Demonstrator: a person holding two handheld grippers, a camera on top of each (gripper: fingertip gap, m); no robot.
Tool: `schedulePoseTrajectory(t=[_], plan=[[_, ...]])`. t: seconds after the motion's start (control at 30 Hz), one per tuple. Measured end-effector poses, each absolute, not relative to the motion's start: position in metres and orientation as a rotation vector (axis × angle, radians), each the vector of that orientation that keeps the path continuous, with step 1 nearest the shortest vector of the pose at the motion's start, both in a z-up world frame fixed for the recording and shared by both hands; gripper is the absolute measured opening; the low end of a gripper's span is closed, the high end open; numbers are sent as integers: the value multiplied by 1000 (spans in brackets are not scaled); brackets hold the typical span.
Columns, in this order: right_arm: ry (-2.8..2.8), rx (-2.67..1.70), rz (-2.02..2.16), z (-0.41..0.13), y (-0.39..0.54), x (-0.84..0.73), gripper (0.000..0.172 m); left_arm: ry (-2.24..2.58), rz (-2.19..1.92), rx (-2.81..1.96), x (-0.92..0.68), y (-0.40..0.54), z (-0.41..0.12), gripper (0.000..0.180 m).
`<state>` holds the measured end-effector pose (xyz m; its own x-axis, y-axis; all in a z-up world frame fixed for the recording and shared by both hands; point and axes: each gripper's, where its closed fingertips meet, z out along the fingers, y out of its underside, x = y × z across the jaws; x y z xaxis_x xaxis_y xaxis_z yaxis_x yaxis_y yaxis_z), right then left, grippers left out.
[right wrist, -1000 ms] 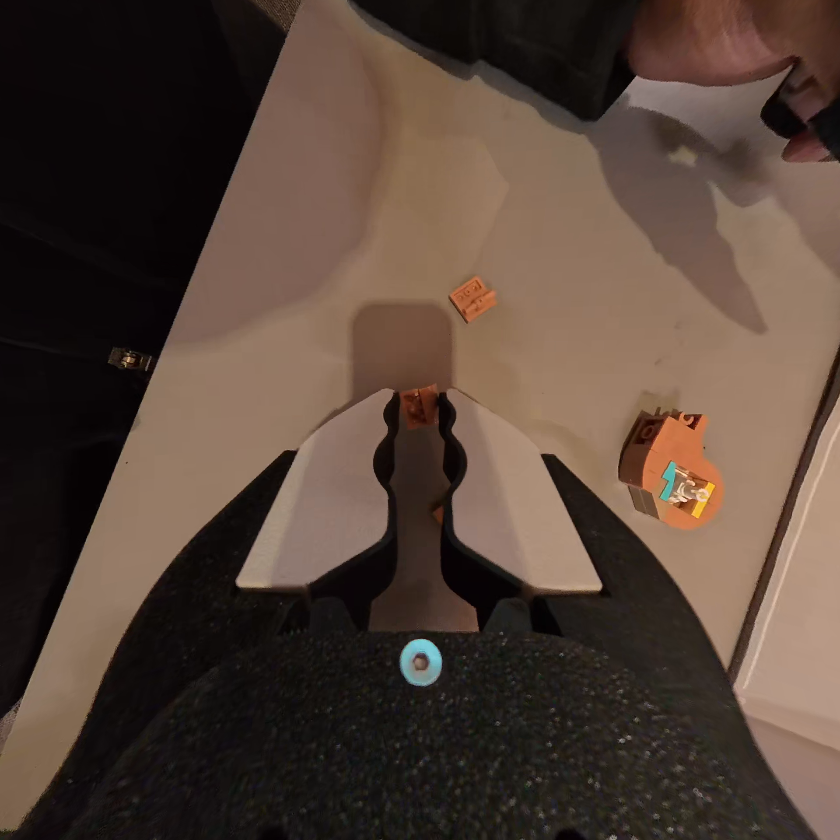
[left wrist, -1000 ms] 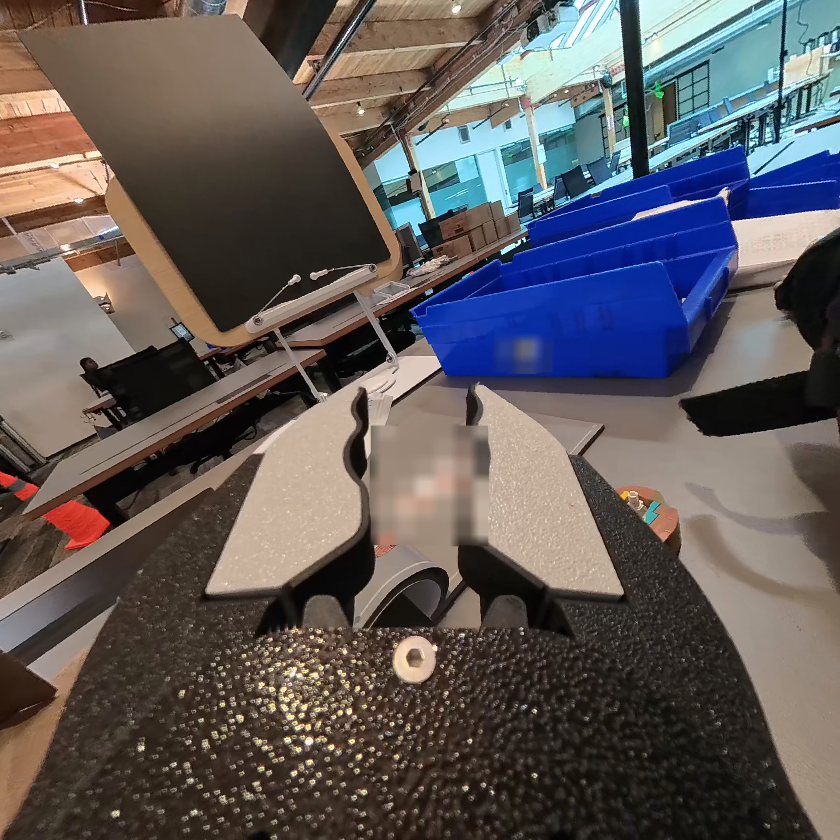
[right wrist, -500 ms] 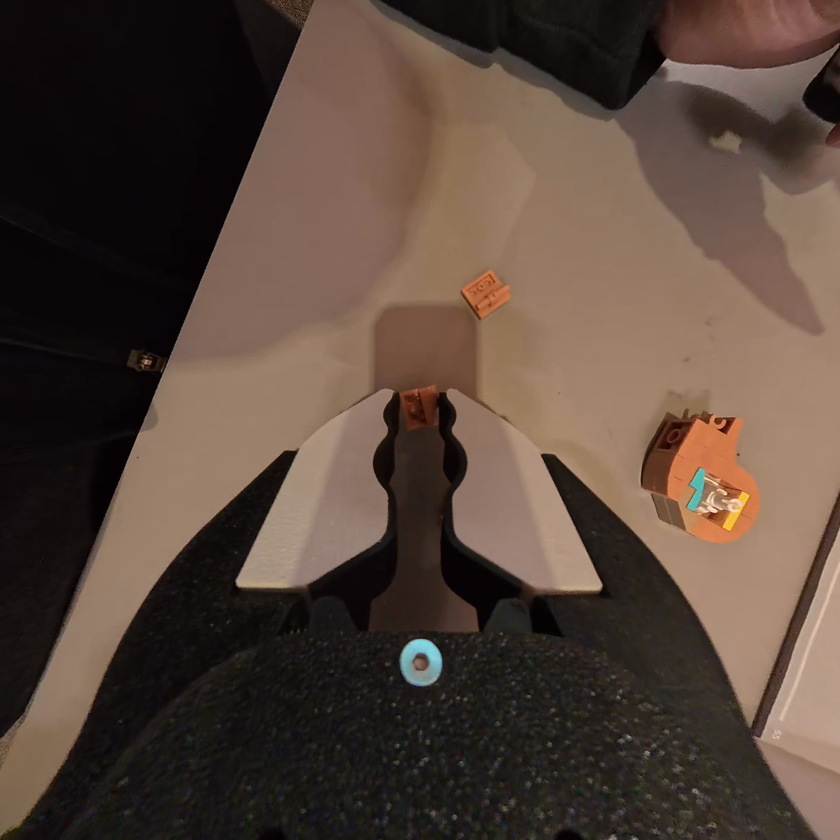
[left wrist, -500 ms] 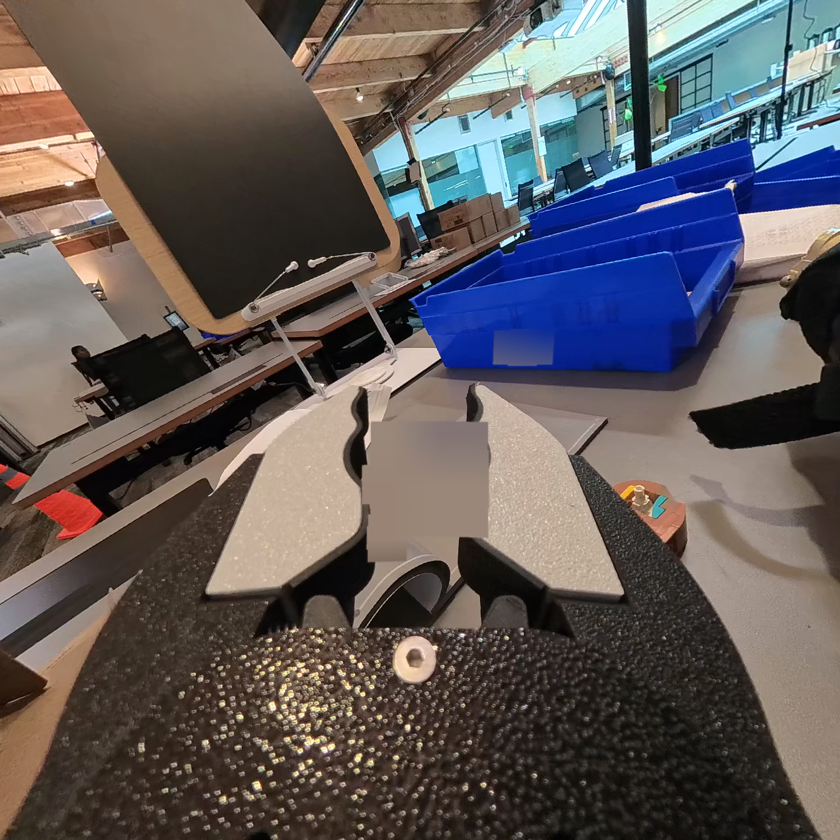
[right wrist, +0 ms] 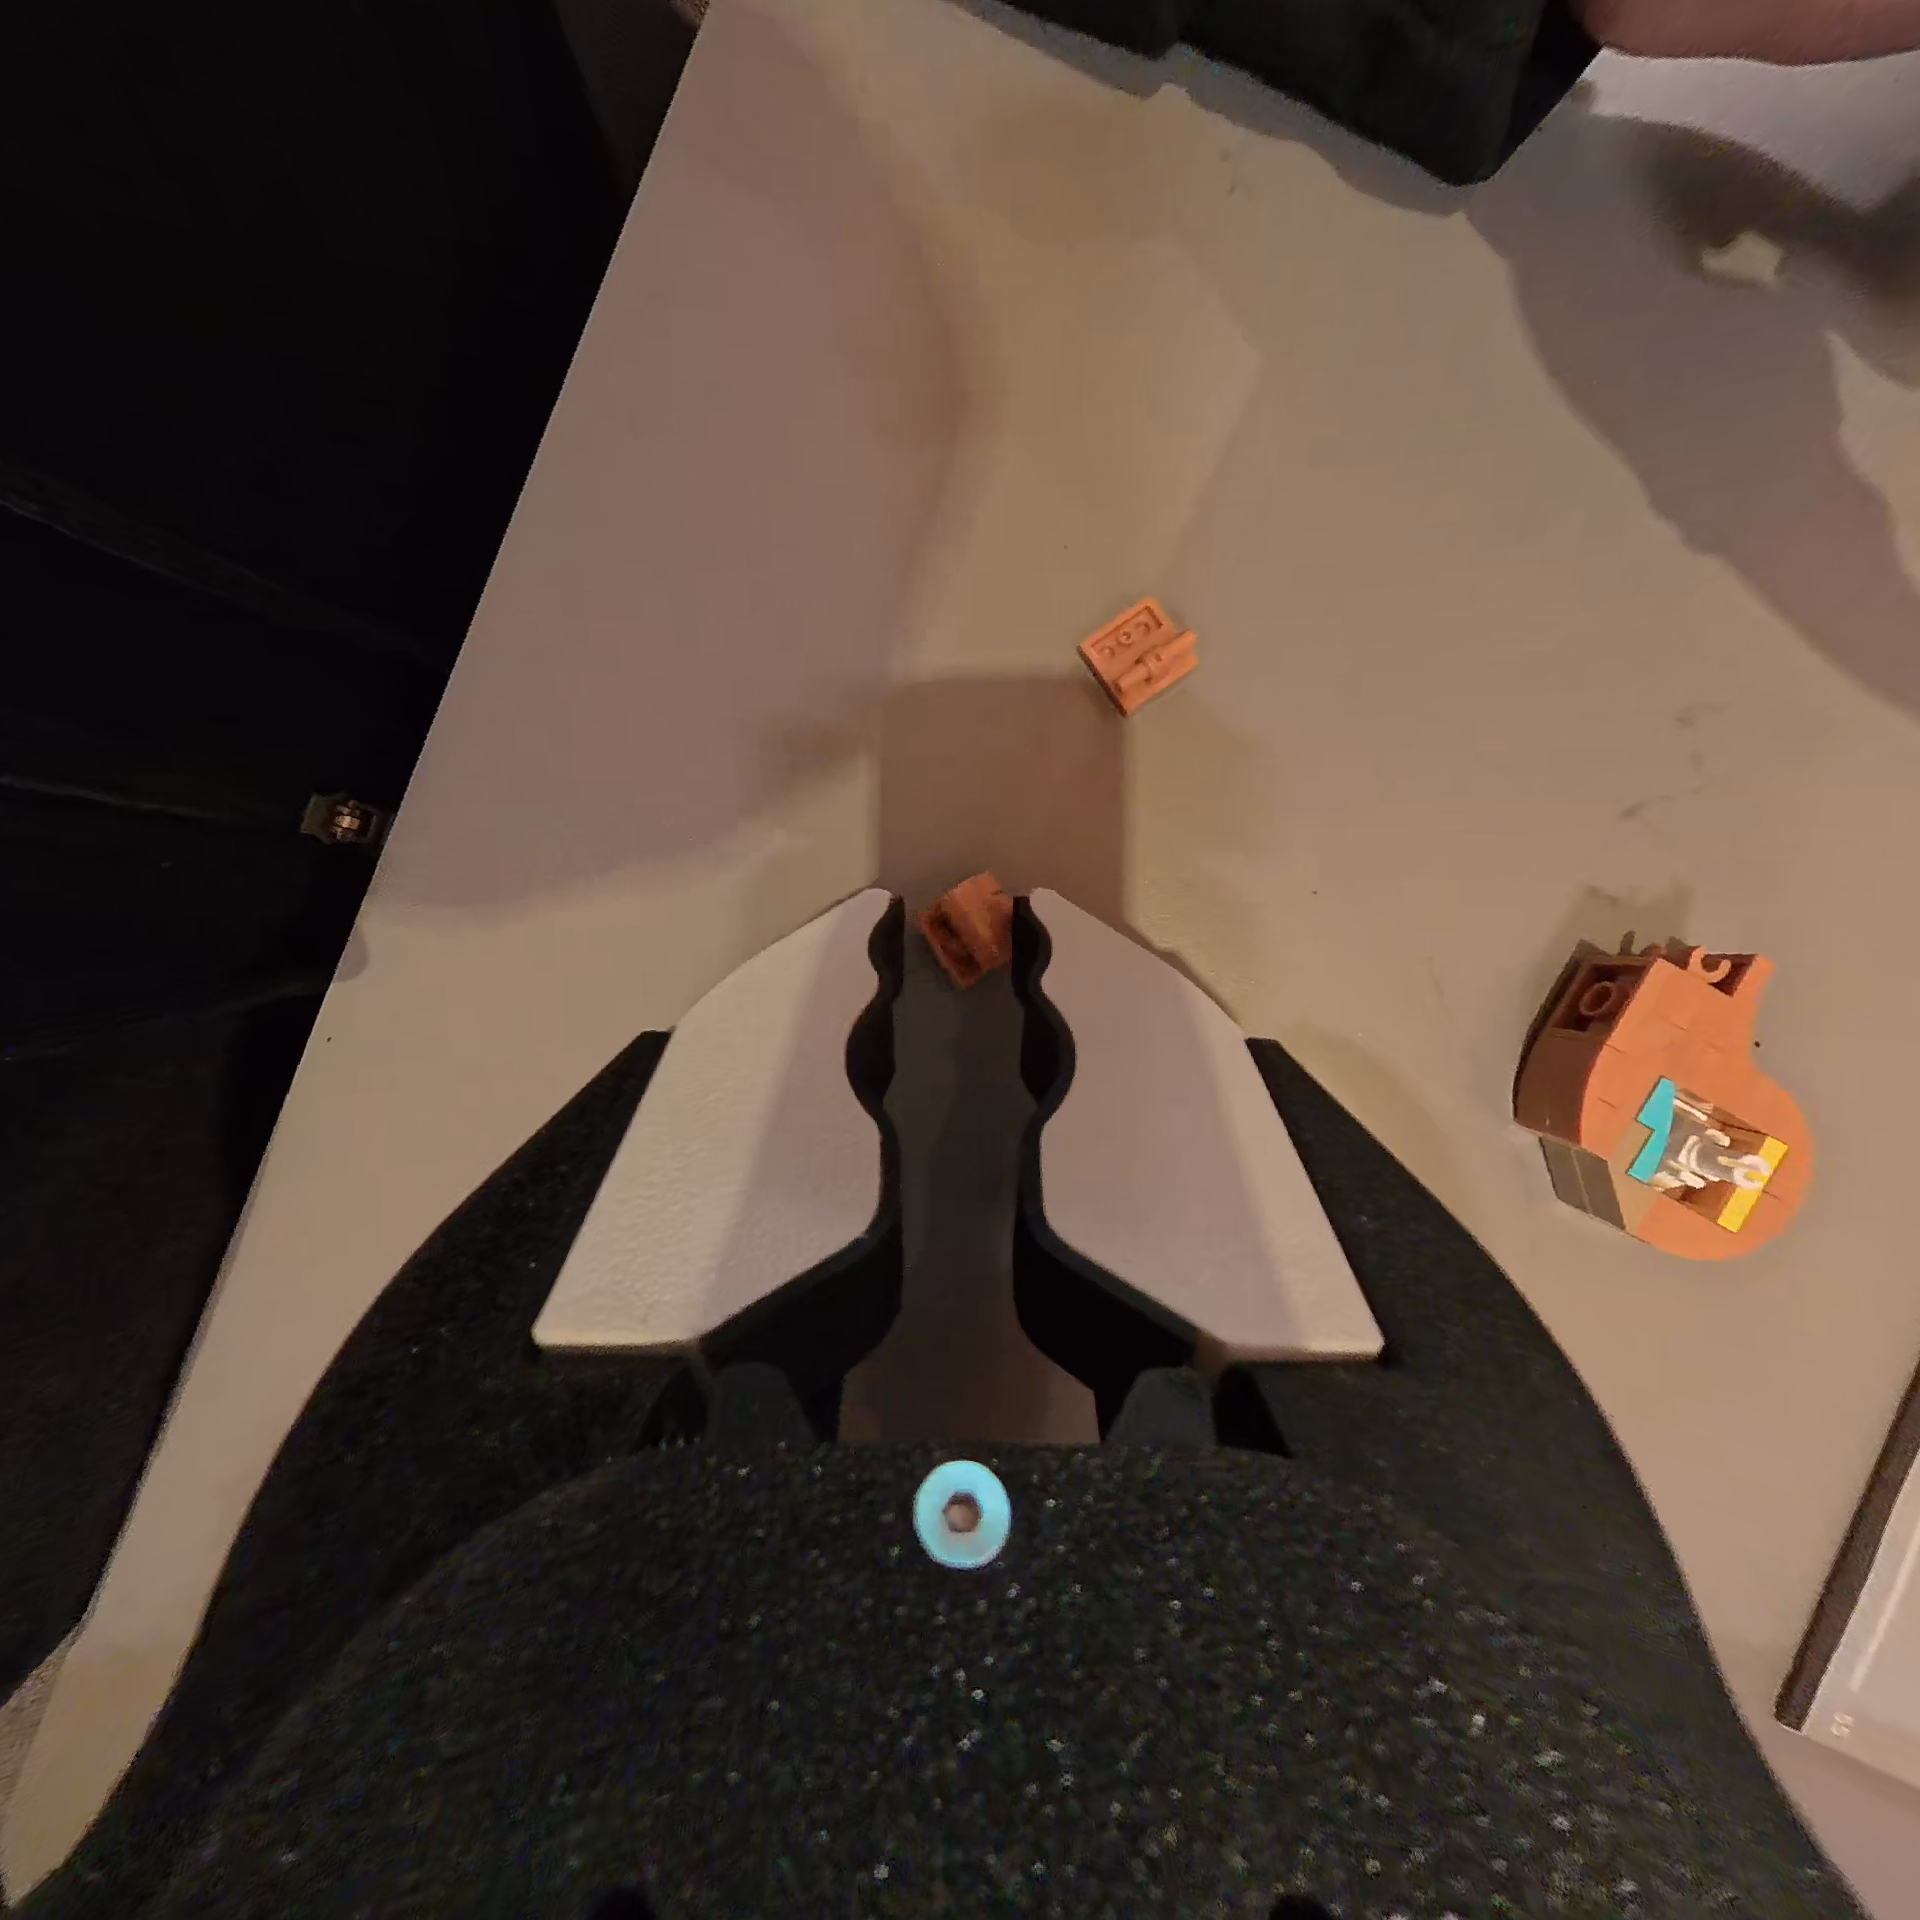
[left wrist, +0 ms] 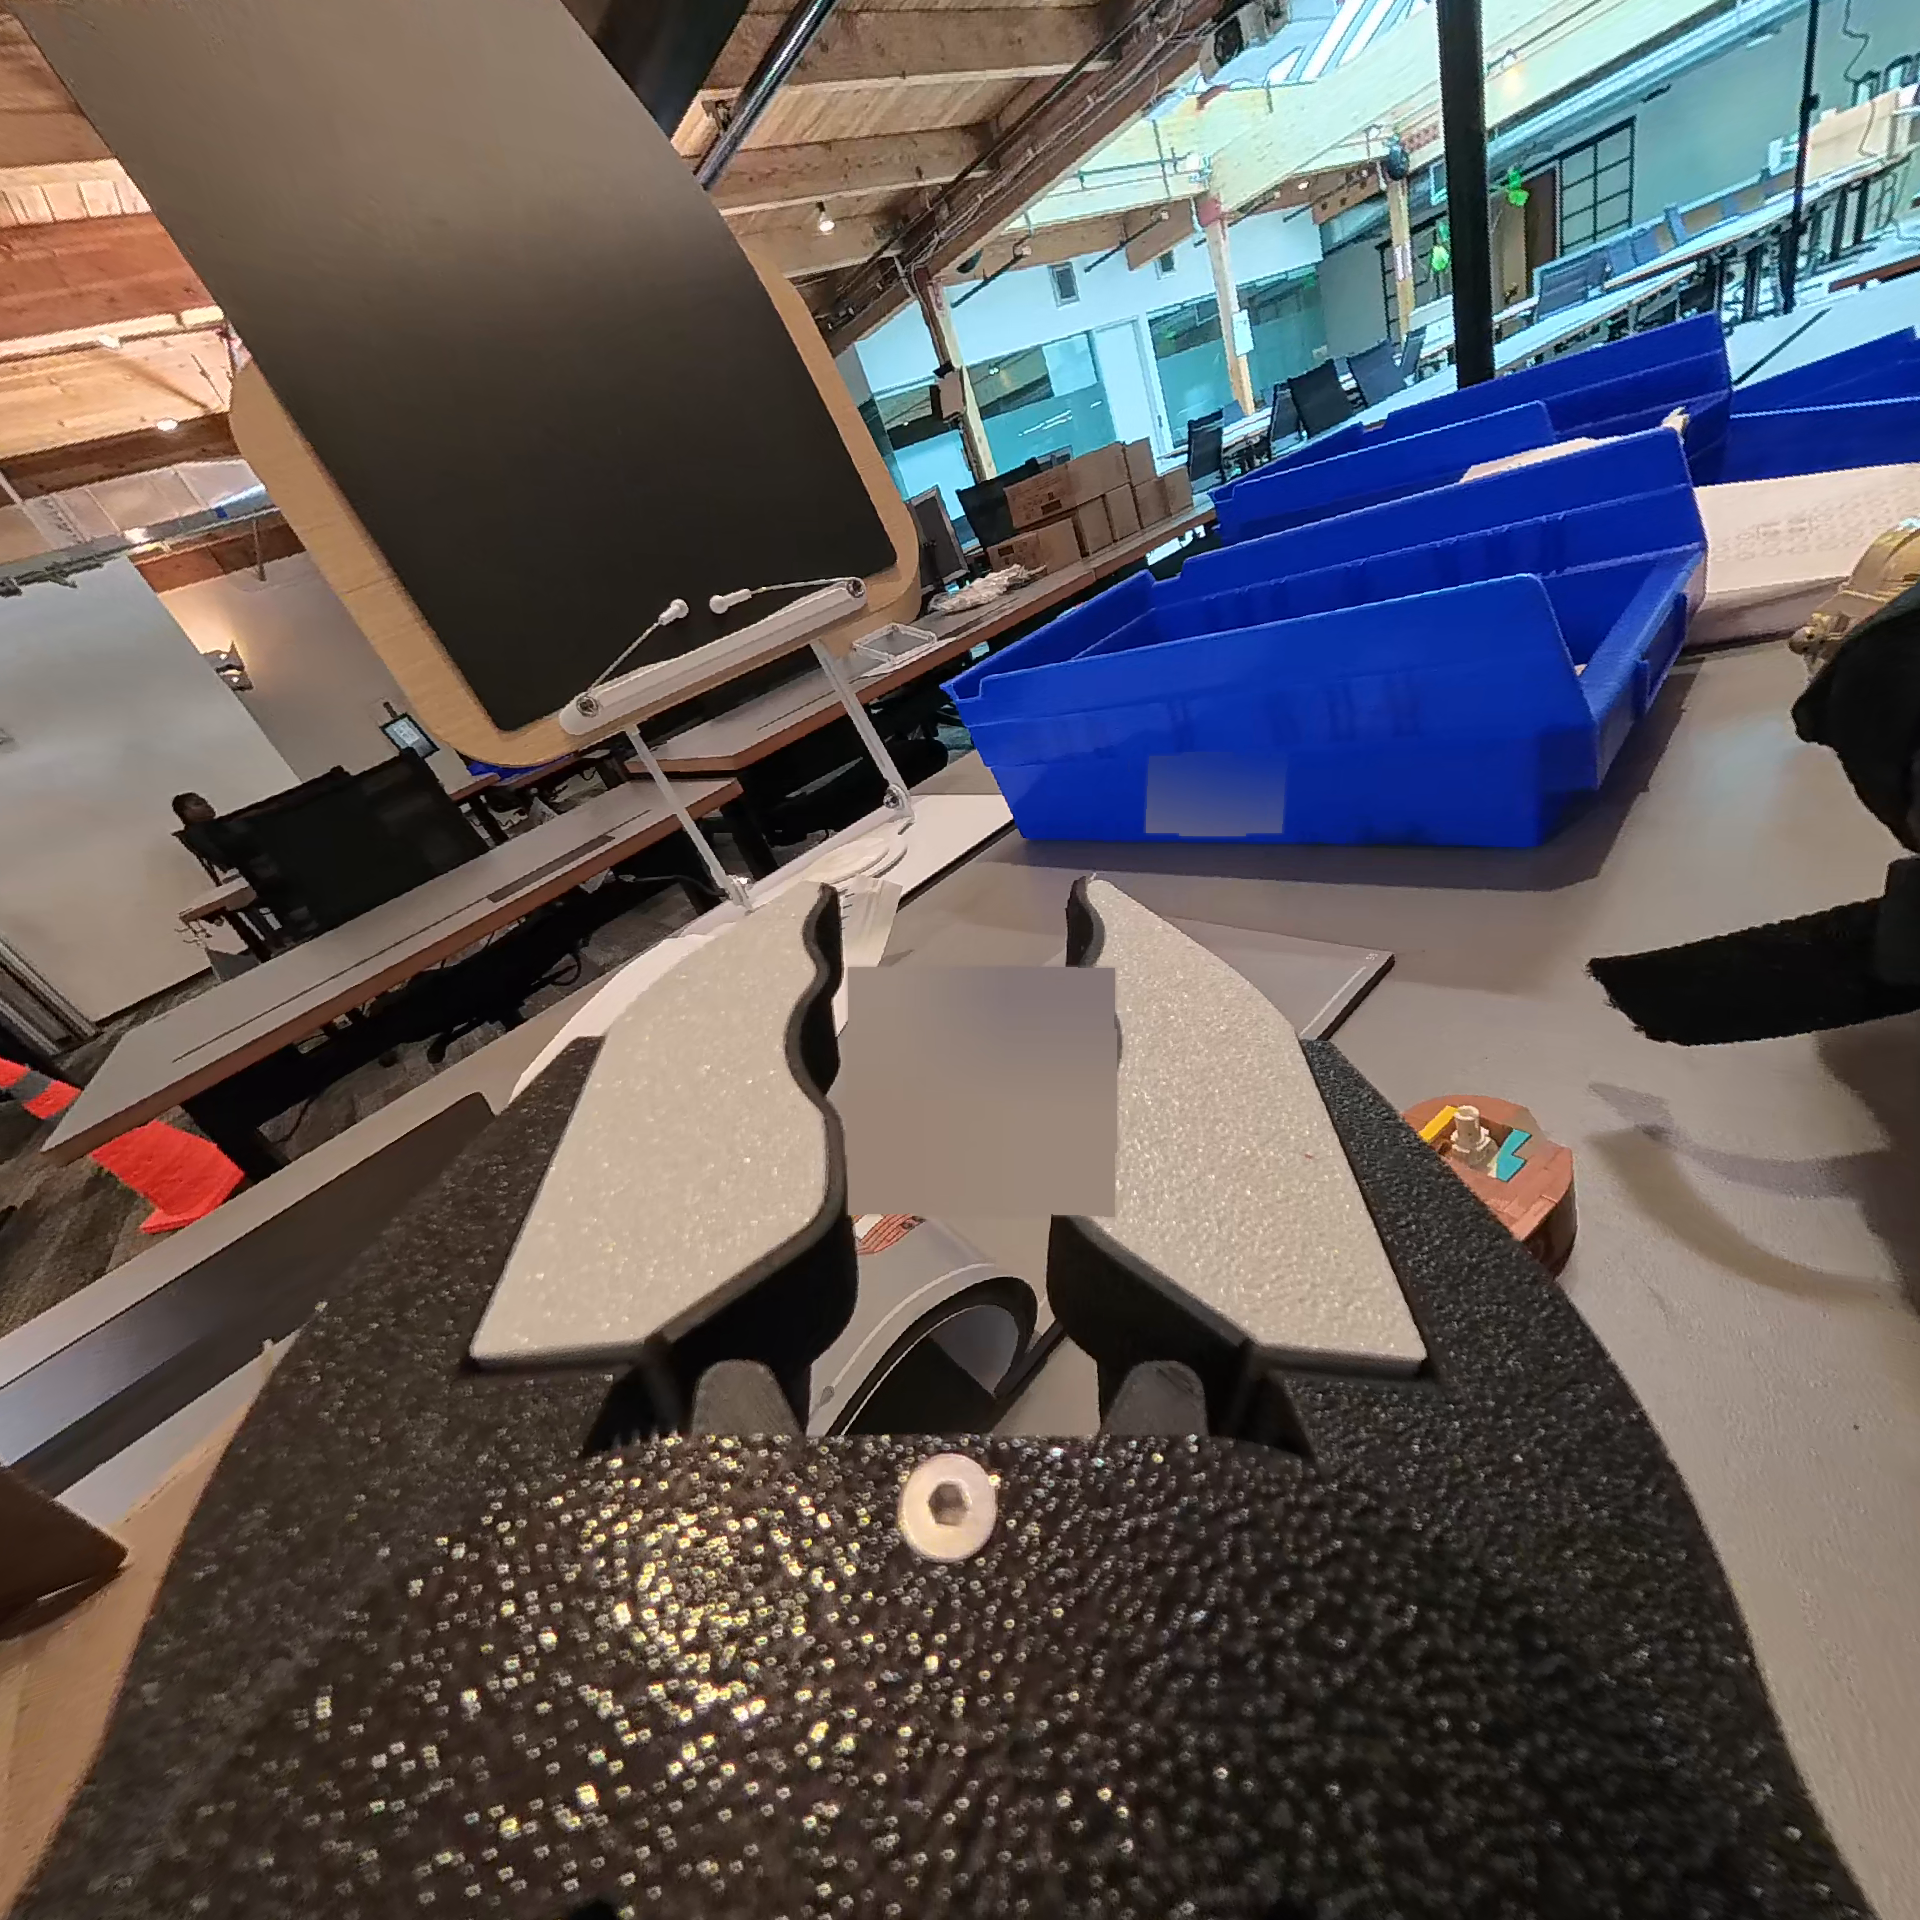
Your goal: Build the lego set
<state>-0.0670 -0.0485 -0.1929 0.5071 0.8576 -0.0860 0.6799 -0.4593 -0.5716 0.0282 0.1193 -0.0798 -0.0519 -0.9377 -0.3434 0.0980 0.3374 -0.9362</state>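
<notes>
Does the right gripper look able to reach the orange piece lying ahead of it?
Probably yes: the orange piece lies on bare table ahead of the right gripper, though a brown piece sits between its fingertips.

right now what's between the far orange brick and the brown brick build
Only bare table lies between the far orange brick and the brick build, as the right wrist view shows.

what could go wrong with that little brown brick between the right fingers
1. The small brown brick sits tilted at the very tips of the right gripper. It seems to touch one finger while a sliver of gap shows at the other, so it could twist or drop.
2. The table edge lies close by, so a falling brick might bounce off it.
3. It could also land on the loose orange brick just ahead and knock it away.
</notes>
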Motion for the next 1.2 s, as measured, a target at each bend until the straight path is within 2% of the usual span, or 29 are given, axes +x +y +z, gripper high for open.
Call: schedulePoseTrajectory(t=[0.17, 0.4, 0.5, 0.6, 0.77, 1.2], plan=[[-1214, -2257, 552, -179, -48, -66, 22, 1339, -1036, -862, 29, 121, -81, 41], [-1005, -2182, 521, -116, -39, -14, 23, 1339, -1034, -870, 29, 123, -83, 41], [-846, -2159, 417, -79, -36, 44, 22, 1335, -1041, -875, 29, 122, -83, 41], [-580, -2192, 124, -49, -28, 147, 19, 1337, -1042, -871, 30, 120, -83, 41], [-130, -2439, -180, -66, -28, 308, 22, 1368, -1022, -854, 33, 115, -87, 41], [-161, -2439, -195, -99, -34, 318, 21, 1355, -1048, -902, 34, 123, -92, 41]])
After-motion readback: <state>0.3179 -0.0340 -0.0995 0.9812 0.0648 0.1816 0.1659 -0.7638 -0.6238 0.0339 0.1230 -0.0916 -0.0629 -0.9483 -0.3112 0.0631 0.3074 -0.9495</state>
